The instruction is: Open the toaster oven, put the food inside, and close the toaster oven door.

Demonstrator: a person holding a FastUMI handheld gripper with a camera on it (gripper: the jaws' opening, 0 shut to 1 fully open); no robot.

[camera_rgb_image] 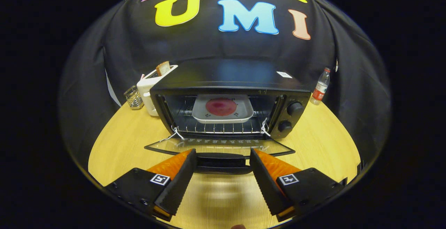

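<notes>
One step left: close the door (pixel 219 146).
Tongs (pixel 222 162) apart, flanking handle (pixel 220 162); clamp squarely, lift gently, keeping tray (pixel 223 109) undisturbed.

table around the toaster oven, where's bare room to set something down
Bare table right of the toaster oven, short of the bottle. Crowded left: toaster, wire rack. The door lies ahead of the open fingers.
</notes>
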